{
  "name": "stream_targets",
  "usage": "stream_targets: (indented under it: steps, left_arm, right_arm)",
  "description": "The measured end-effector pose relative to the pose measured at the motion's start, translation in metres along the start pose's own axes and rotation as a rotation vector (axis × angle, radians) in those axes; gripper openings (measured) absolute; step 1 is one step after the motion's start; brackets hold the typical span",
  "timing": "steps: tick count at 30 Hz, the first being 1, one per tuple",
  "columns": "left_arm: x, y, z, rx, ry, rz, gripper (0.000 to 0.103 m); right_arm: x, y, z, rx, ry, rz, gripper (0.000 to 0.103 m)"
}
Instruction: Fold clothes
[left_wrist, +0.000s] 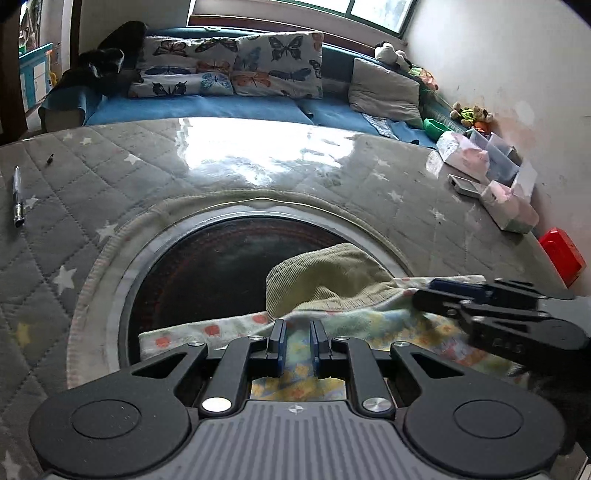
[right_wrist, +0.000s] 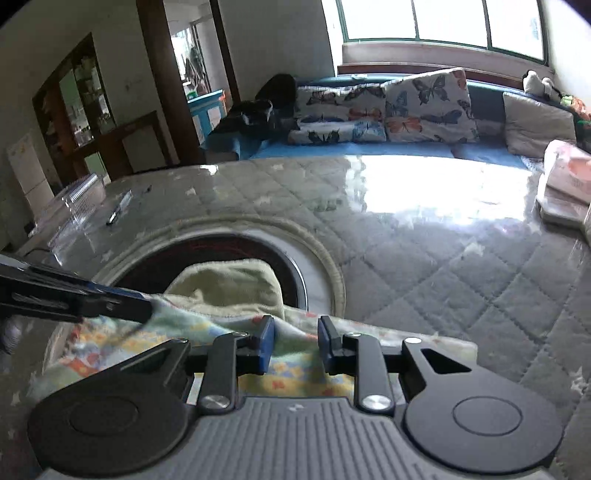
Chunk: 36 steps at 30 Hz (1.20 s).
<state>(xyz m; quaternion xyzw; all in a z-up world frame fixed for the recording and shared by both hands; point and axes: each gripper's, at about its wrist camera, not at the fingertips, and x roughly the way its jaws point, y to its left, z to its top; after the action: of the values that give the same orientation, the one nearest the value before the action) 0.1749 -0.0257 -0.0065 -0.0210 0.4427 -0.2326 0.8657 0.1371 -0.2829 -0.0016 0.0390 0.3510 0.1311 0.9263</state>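
Two grippers work one small garment (left_wrist: 325, 325) on a quilted, star-printed table cover under a glossy clear sheet (left_wrist: 258, 155). The garment lies at the near edge of the table, partly over a round dark inset (left_wrist: 207, 273) ringed by a pale border; its upper layer is a printed fleece-like fabric with small orange and yellow motifs, and a ribbed olive-green part (left_wrist: 332, 273) bulges up behind it over the inset. The left gripper (left_wrist: 298, 334) has its jaws nearly together with a raised ridge of the printed cloth pinched between the blue pads. The right gripper (right_wrist: 296, 341) stands wider, its pads either side of a fold of the same cloth; whether they press on it cannot be told. Each gripper shows in the other's view, side by side along the garment's near hem. Judged by its drape and wrinkles, the cloth is light, soft and limp: it sags between holds, offers no stiffness to push against, and may slip over the glossy sheet. Sound holds appear to be the hem or the corners, both layers taken together, with the two holds kept well apart to keep the edge taut.
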Motion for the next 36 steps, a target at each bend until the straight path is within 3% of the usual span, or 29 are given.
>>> stream_targets:
  steps: [7, 12, 15, 20, 26, 33, 36]
  left_arm:
    - [0.001, 0.004, 0.003, -0.027, -0.009, 0.002, 0.016]
    - [-0.014, 0.001, 0.000, -0.040, -0.033, -0.018, 0.016]
    - [-0.027, -0.007, -0.006, -0.024, -0.052, -0.044, 0.016]
    - [-0.037, -0.022, -0.024, 0.003, -0.053, -0.073, 0.016]
    - [-0.055, -0.030, -0.054, -0.004, -0.065, -0.085, 0.016]
    - [-0.062, -0.023, -0.089, -0.037, -0.073, -0.084, 0.016]
    - [-0.058, -0.025, -0.098, -0.004, -0.081, -0.054, 0.016]
  right_arm:
    - [0.001, 0.025, 0.003, -0.090, 0.001, 0.053, 0.025]
    - [0.013, 0.019, 0.000, -0.070, 0.034, 0.009, 0.026]
    - [-0.001, 0.015, 0.002, -0.053, 0.023, 0.031, 0.026]
    - [-0.032, 0.032, -0.008, -0.096, 0.002, 0.095, 0.037]
    - [-0.049, 0.061, -0.028, -0.160, -0.008, 0.149, 0.038]
    - [-0.051, 0.077, -0.052, -0.200, -0.007, 0.138, 0.037]
    - [-0.043, 0.082, -0.063, -0.233, 0.015, 0.113, 0.037]
